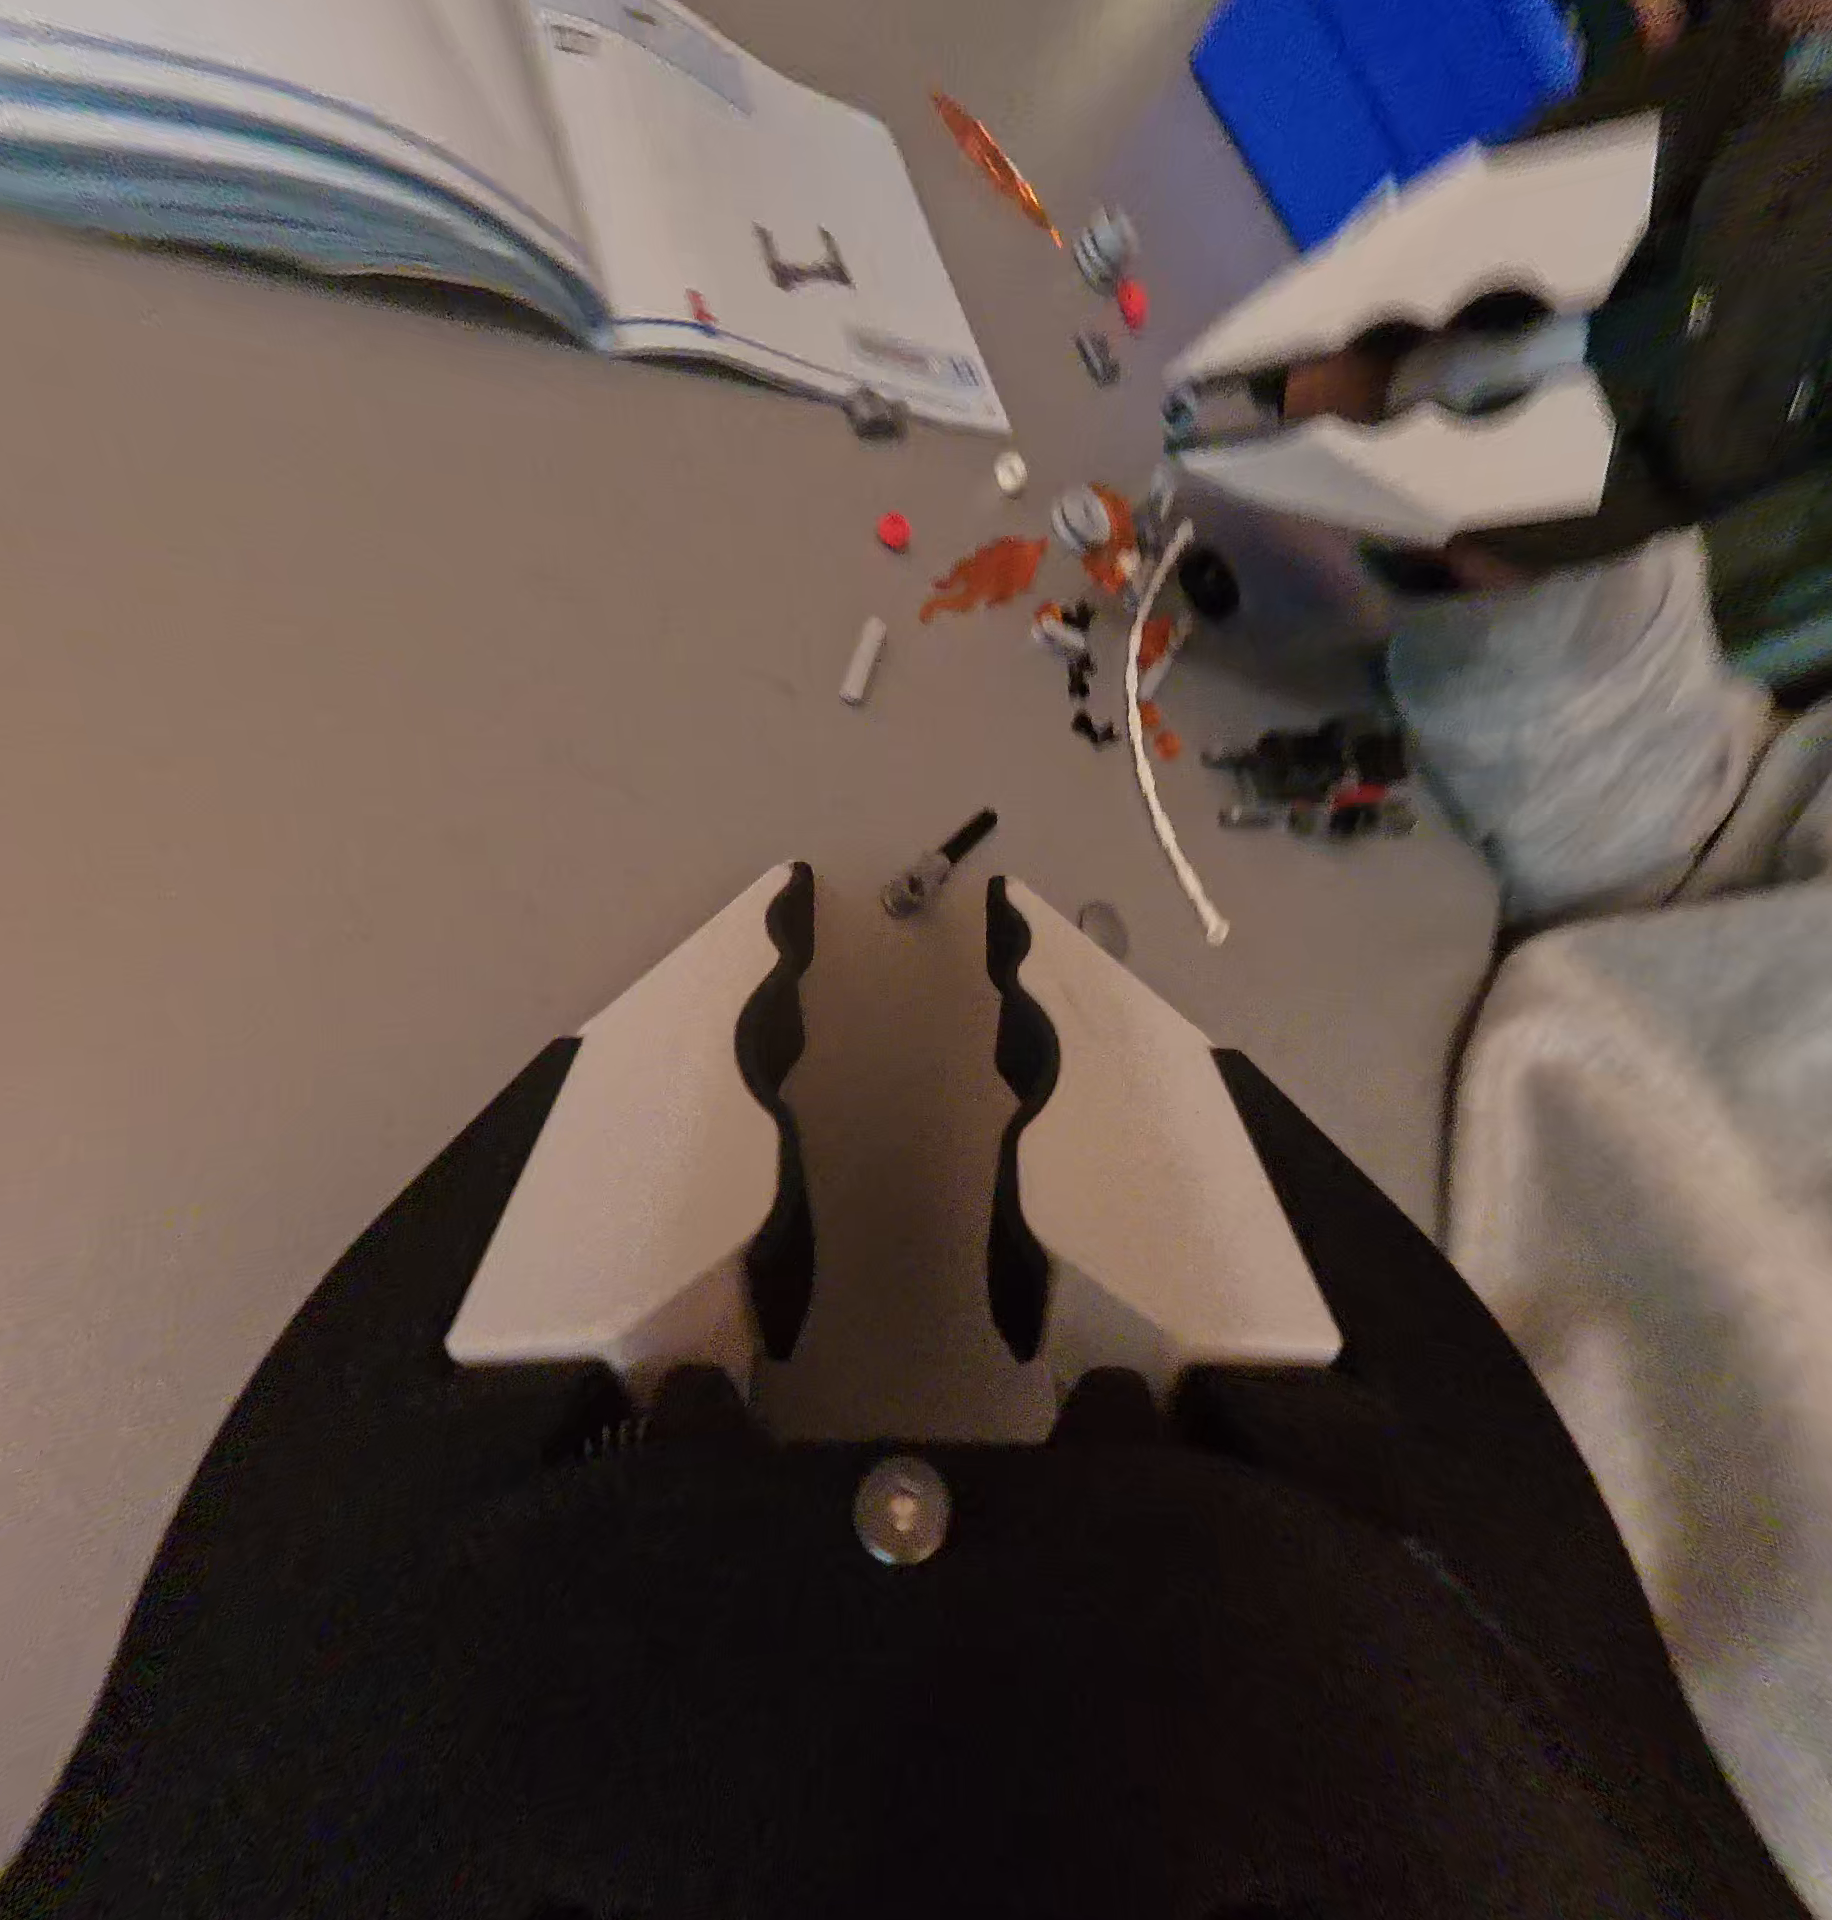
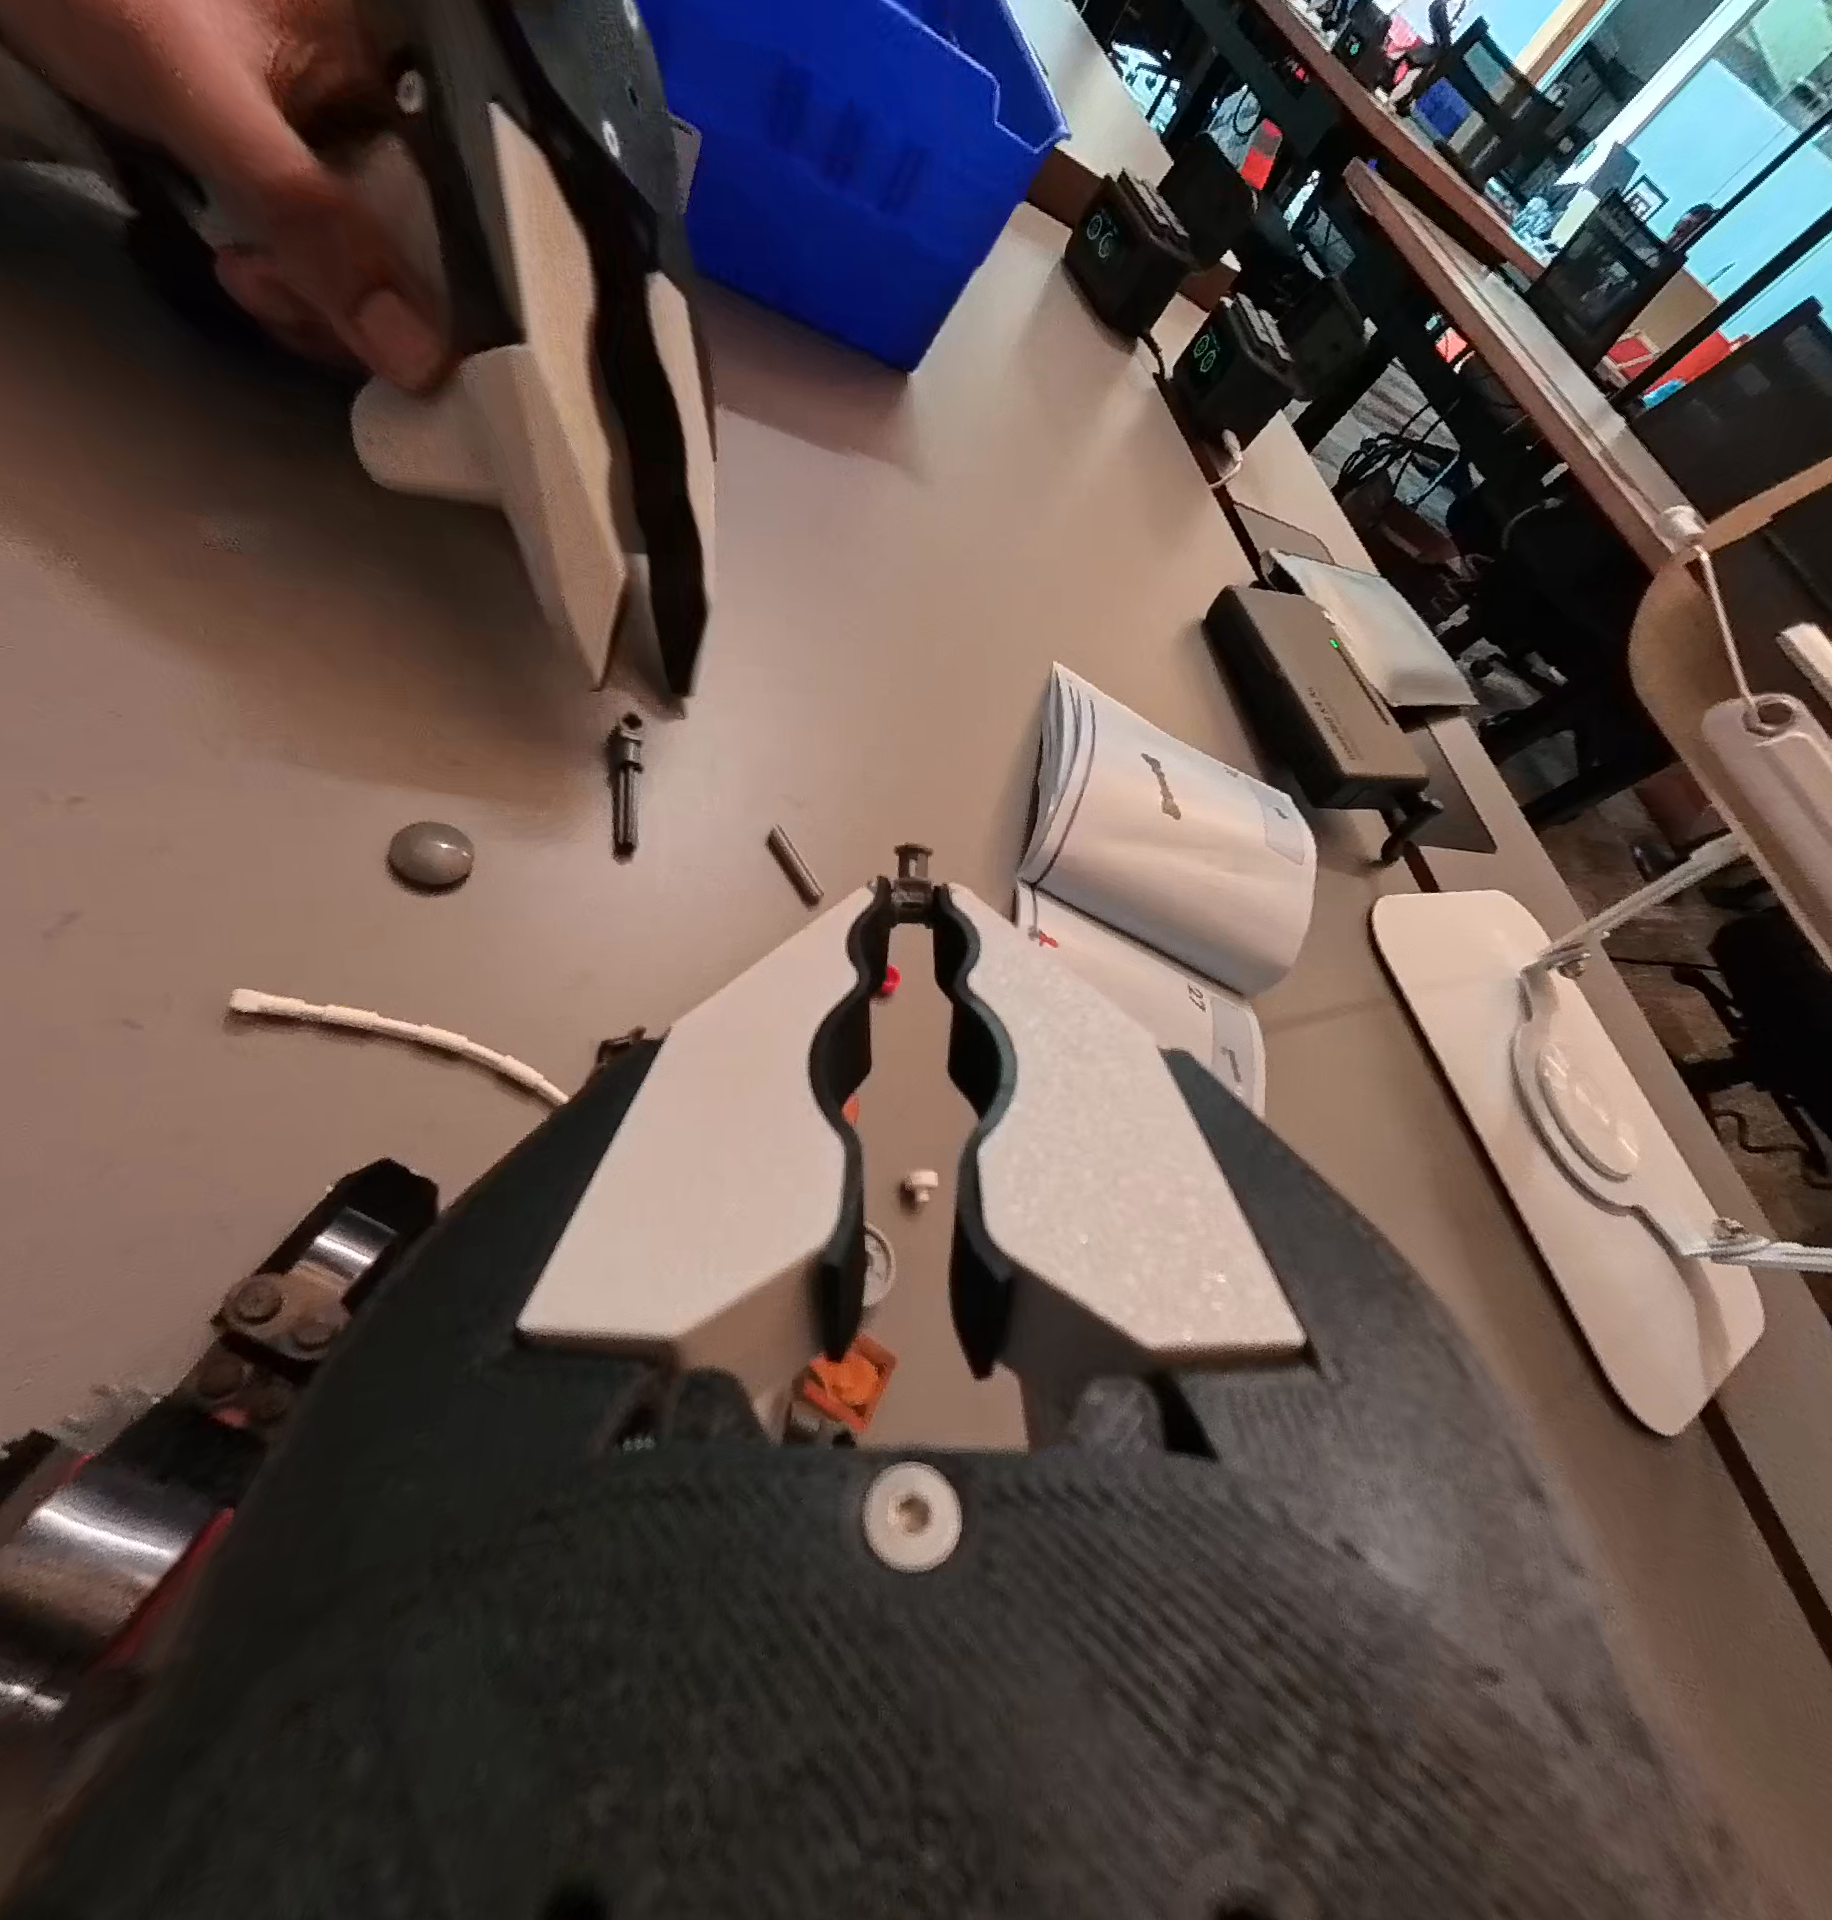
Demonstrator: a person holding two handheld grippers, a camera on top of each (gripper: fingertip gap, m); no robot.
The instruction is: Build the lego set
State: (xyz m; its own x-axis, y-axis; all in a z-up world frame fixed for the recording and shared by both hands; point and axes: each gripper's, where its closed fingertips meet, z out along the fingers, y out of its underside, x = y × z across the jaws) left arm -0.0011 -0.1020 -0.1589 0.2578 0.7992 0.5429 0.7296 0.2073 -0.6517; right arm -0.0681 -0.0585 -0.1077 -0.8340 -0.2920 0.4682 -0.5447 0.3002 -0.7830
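Note:
My left gripper [image 1: 899, 888] is open and empty, low over the grey table. A small grey-and-black pin [image 1: 938, 864] lies on the table just ahead of its tips. In the right wrist view the left gripper [image 2: 647, 665] hangs just above this pin [image 2: 624, 774]. My right gripper [image 2: 912, 896] is shut on a small black lego piece [image 2: 913, 871] pinched at its tips, held above the table. It also shows blurred at the upper right of the left wrist view [image 1: 1182, 410]. Loose orange pieces [image 1: 995, 571], a red stud [image 1: 893, 530] and a white flexible tube [image 1: 1151, 748] lie ahead.
An open instruction booklet [image 2: 1172, 831] lies beyond the pieces and a blue bin [image 2: 850, 177] stands at the back. A grey dome piece [image 2: 431, 854], a dark short bar [image 2: 796, 878] and a black partly built model [image 2: 268, 1320] are on the table. The person's pale clothing [image 1: 1618, 1247] is at the right. My hands' fingertips stand some 10 cm from each other. Between my right fingertips and the red stud [image 1: 893, 530] there is roughly 7 cm.

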